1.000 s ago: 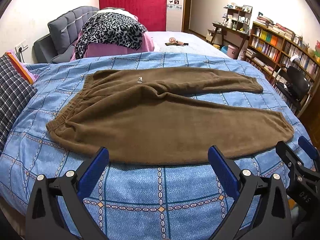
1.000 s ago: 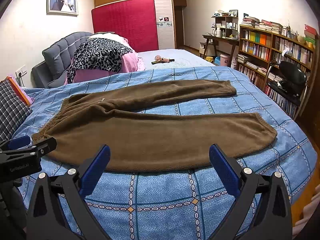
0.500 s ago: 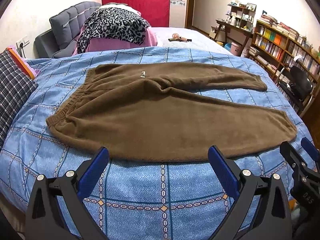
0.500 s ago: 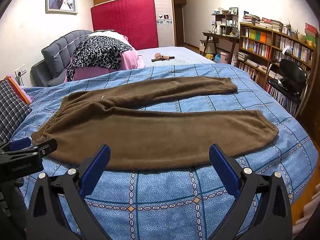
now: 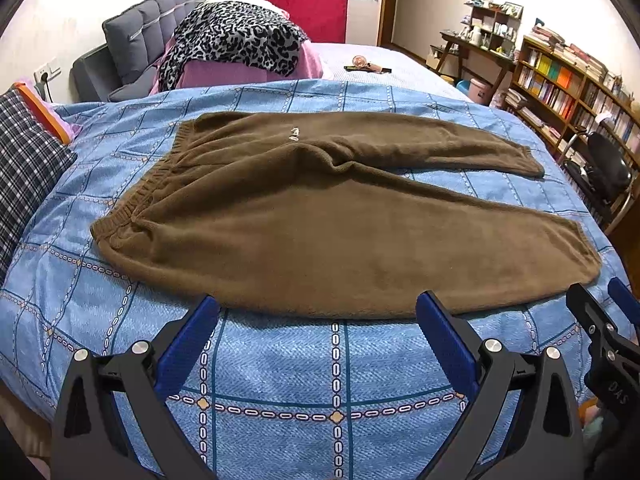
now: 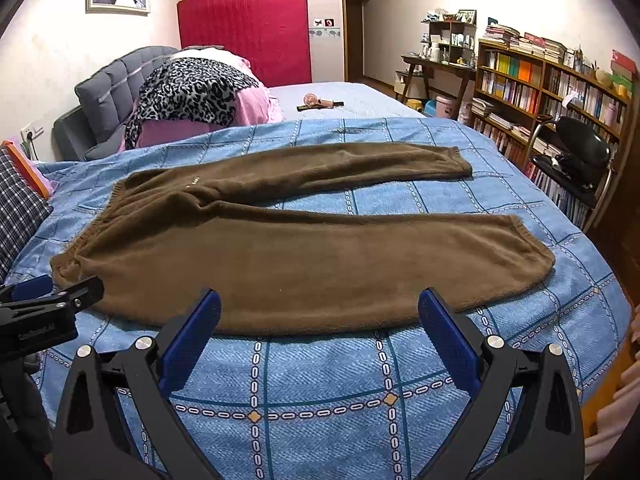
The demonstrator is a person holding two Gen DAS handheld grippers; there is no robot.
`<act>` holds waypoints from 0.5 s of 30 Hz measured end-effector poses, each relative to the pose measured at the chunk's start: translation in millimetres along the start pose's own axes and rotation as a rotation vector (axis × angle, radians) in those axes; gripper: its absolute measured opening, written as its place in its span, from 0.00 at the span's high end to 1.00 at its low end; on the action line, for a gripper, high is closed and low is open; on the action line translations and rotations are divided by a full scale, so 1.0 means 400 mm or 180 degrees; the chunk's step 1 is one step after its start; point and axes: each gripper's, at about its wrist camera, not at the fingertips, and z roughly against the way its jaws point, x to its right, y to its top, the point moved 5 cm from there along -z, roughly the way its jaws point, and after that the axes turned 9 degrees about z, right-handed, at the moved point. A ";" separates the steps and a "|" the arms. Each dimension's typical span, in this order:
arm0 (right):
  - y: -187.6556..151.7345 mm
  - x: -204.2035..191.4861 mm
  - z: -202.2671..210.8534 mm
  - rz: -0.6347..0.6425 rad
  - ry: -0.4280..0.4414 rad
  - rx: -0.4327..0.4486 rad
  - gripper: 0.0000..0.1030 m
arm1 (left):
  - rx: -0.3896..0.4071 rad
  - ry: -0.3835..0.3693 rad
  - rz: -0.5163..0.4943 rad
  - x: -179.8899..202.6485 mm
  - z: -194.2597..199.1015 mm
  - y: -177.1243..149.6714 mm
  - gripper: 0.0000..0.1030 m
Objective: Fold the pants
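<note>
Fleece garment: brown plush fleece pants (image 5: 340, 236) lie flat and unfolded on the blue chain-patterned quilted bedspread (image 5: 336, 364), just beyond both sets of jaws.
Orientation: ribbed elastic waistband (image 5: 136, 196) off to the left of the jaws; cuffs to the right; the two legs splay apart, with the far leg (image 6: 340, 168) angled away.
Left gripper (image 5: 318, 334): jaws spread wide, empty, hovering just short of the near leg's long edge.
Right gripper (image 6: 320, 330): jaws likewise wide, nothing between them, facing the same near edge, closer to the cuff (image 6: 536, 248).
Handling (judgement): soft, thick, limp cloth; light, not slippery, nothing fragile. Will sag and drape between two grips, so both ends need lifting together.
Hold points (judgement): near waistband corner (image 6: 64, 266) for the left, near cuff for the right; pinch through both layers.
Step (judgement): not started; likely first fold is near leg over far leg.
</note>
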 end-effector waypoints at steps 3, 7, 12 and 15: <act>-0.003 0.003 -0.010 0.0002 -0.0028 -0.0038 0.03 | -0.0014 0.0023 0.0010 -0.005 -0.007 0.000 0.05; -0.009 0.008 -0.017 0.0002 -0.0078 -0.0087 0.03 | -0.0046 0.0046 0.0010 -0.009 -0.018 -0.003 0.05; -0.009 0.020 -0.027 -0.0024 -0.0112 -0.0133 0.03 | -0.0066 0.0065 -0.0002 -0.010 -0.028 -0.005 0.05; -0.008 0.025 -0.033 -0.0031 -0.0124 -0.0152 0.03 | -0.0078 0.0081 -0.0004 -0.013 -0.035 -0.004 0.05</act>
